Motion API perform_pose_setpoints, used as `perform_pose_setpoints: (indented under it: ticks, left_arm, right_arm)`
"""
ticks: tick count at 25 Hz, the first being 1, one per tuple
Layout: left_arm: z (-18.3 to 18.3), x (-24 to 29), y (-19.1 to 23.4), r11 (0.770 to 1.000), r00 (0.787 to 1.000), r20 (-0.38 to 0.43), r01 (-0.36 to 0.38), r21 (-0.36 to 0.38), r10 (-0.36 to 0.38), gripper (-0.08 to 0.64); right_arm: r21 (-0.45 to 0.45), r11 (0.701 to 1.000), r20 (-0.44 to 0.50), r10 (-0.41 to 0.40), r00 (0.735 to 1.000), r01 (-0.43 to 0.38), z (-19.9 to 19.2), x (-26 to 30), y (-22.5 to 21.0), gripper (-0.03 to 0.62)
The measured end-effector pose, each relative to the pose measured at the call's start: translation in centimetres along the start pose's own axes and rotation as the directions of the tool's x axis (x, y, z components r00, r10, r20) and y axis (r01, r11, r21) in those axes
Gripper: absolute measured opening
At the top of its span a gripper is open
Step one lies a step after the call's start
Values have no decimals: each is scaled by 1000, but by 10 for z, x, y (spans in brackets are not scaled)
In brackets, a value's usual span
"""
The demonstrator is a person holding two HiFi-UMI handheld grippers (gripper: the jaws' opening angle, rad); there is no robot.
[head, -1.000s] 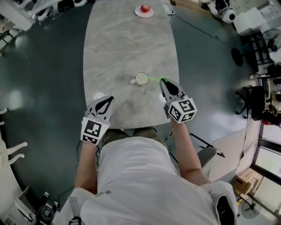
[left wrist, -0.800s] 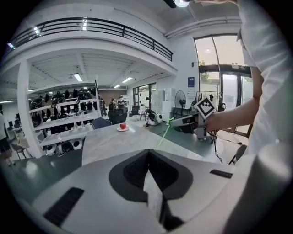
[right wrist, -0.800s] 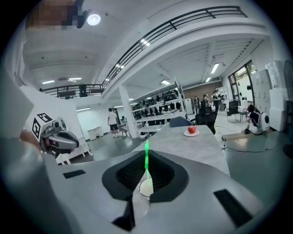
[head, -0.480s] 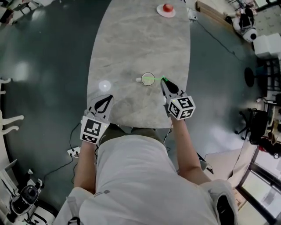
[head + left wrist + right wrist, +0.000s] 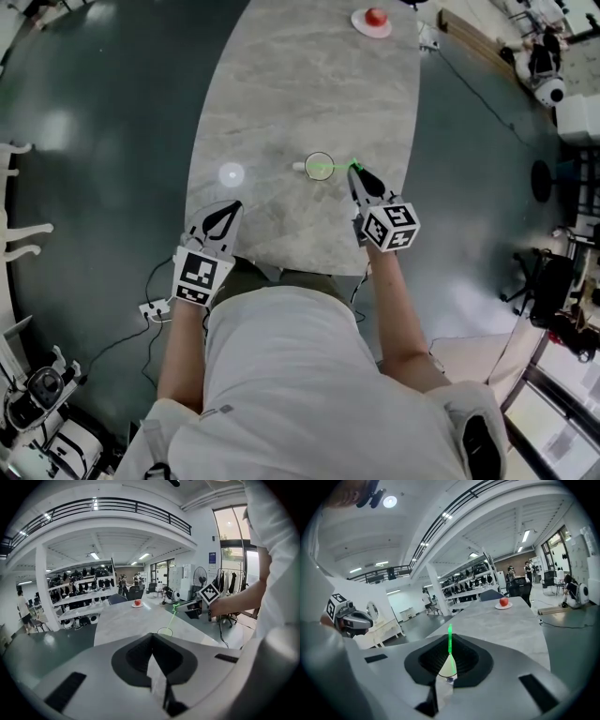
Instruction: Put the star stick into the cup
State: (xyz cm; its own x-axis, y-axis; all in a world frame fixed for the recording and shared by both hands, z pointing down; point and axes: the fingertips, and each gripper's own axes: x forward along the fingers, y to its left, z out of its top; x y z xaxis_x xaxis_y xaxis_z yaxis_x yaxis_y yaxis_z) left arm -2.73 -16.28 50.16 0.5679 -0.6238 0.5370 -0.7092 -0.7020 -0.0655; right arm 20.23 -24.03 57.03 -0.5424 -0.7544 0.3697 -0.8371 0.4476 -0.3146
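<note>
A clear cup [image 5: 320,166] [image 5: 165,631] stands near the middle of the marble table [image 5: 281,84]. My right gripper [image 5: 355,172] [image 5: 449,666] hovers just right of the cup, shut on the thin green star stick [image 5: 336,168] [image 5: 450,641]. The stick [image 5: 172,617] slants down from the jaws, and its far end reaches into the cup's mouth. Whether it touches the bottom is hidden. My left gripper [image 5: 231,207] [image 5: 152,655] rests at the table's near left edge, shut with nothing between its jaws.
A red apple [image 5: 375,16] [image 5: 503,602] on a small plate sits at the table's far end. A bright light reflection [image 5: 231,174] lies left of the cup. Dark floor surrounds the table, with a power strip [image 5: 150,307] and a cable near the person's left side.
The right gripper has come a little closer to the cup, and the stick's far end has gone from the cup's right rim to over its middle. The left gripper has stayed put.
</note>
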Motion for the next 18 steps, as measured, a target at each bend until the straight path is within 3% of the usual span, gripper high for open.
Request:
perform_pose_setpoints:
  ticks: [18]
  left_arm:
    - [-1,3,-12,999,999,-17,-34,-5,34,2]
  right_arm:
    - [144,989,37,-24,999,18,-8,-5,-32,51]
